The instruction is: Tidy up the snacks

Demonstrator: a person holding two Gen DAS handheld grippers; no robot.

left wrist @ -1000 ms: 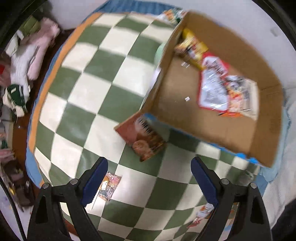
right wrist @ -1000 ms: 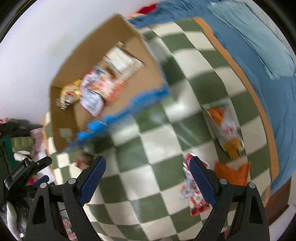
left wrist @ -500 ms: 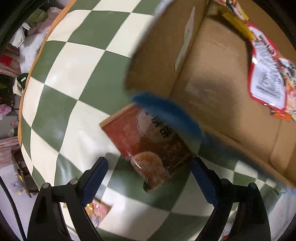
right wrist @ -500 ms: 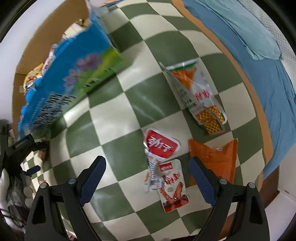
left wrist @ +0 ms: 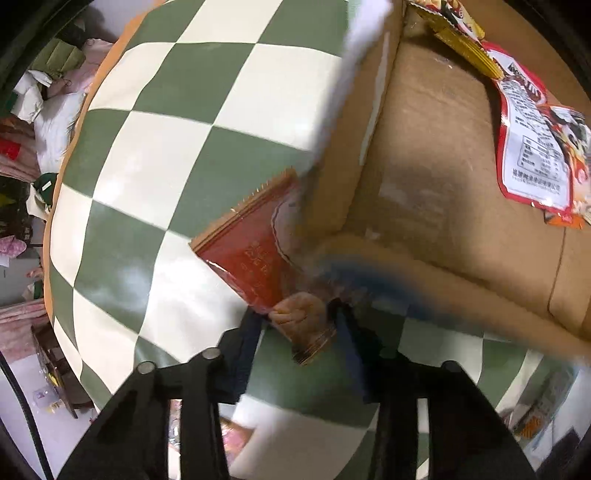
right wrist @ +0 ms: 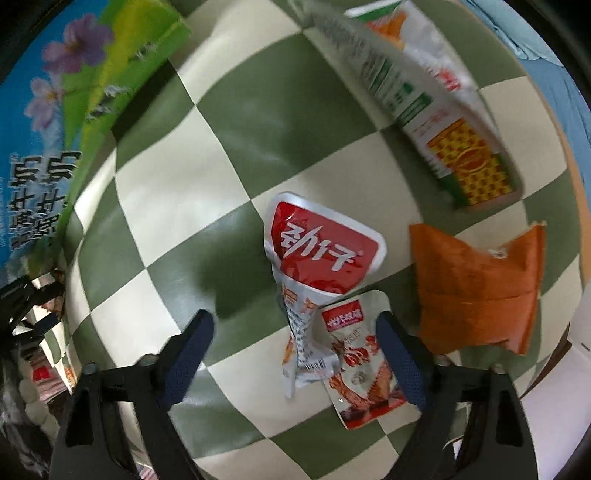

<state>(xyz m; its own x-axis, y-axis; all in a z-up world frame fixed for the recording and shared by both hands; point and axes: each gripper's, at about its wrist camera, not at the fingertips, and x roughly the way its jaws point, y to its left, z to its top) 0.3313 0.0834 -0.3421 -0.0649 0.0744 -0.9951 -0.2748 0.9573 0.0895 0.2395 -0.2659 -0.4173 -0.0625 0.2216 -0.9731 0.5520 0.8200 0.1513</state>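
The left hand-held gripper [left wrist: 295,325] is low over the checked surface, its two dark fingers drawn in on the lower end of a red-brown snack packet [left wrist: 258,266] and pinching it. The packet slants up and away from the fingers, its serrated top edge lying against the outer corner of an open cardboard box [left wrist: 424,177]. Inside the box, toward its far side, lie a red-and-white snack pouch [left wrist: 532,147] and a yellow packet [left wrist: 458,33].

The right hand-held gripper [right wrist: 295,354] hovers with its blue-padded fingers spread wide, gripping nothing. Between them lie a silver pouch with a red label [right wrist: 317,266] and, partly under it, a small white-and-red pouch [right wrist: 362,362]. Just beside the right finger sits an orange bag [right wrist: 476,291]; farther off lies a long white, green and yellow bag [right wrist: 439,122]. The box's printed blue-and-green outer wall [right wrist: 74,96] stands at the left of this view.

Everything rests on a green-and-cream checkered mat [left wrist: 177,155] with an orange border. Beyond its edge, piled clothes [left wrist: 40,110] fill the room's side.
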